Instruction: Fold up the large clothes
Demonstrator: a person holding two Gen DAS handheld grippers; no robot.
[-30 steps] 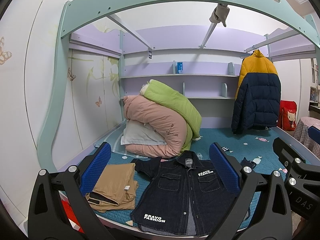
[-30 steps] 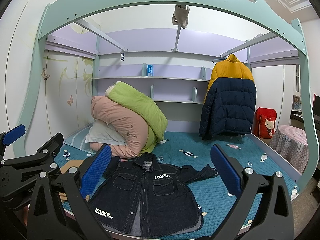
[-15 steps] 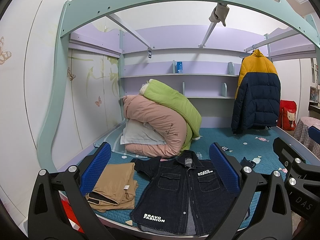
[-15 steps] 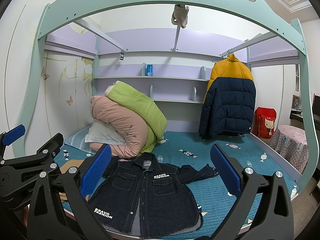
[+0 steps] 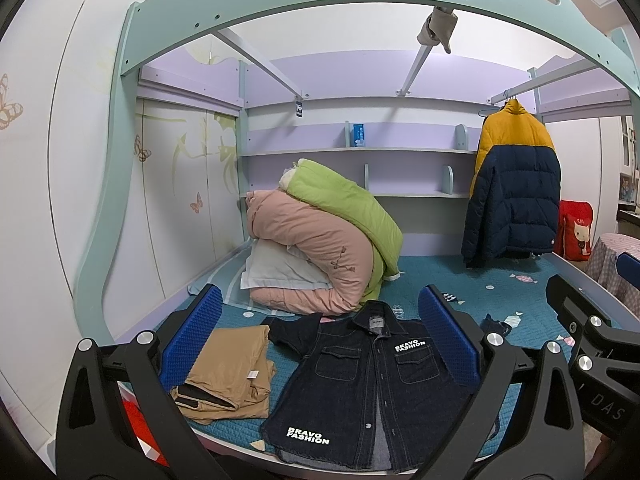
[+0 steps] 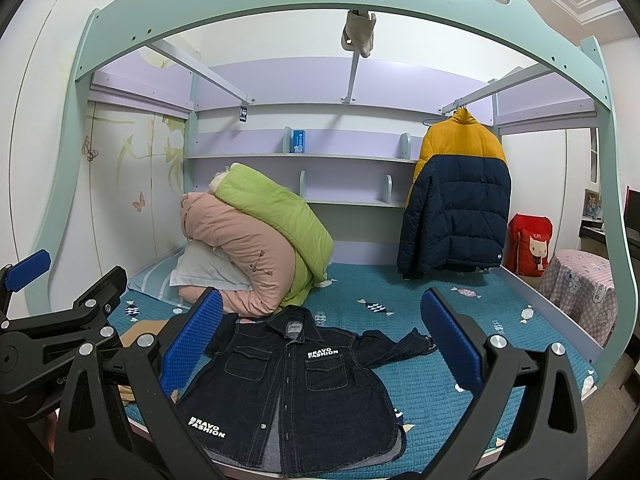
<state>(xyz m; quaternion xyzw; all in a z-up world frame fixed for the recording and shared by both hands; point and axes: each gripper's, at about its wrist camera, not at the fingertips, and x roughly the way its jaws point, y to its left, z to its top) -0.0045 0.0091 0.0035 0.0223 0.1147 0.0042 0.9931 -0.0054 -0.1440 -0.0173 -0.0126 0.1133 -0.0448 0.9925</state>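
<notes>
A teal quilted bed [image 6: 440,384] sits under a pale green arched frame [image 5: 320,12], with lilac shelves behind. On the left near the front edge lies a folded tan garment [image 5: 230,368]; behind it, rolled pink and green quilts [image 5: 320,240] are piled on a pillow. Just right of the tan garment, a dark denim jacket [image 6: 296,392] lies spread flat, front up, one sleeve stretched right. A yellow-and-navy puffer coat [image 6: 456,204] hangs at the right. The left gripper [image 5: 320,340] and right gripper [image 6: 320,340] both hover above the jacket with jaws wide apart, holding nothing.
</notes>
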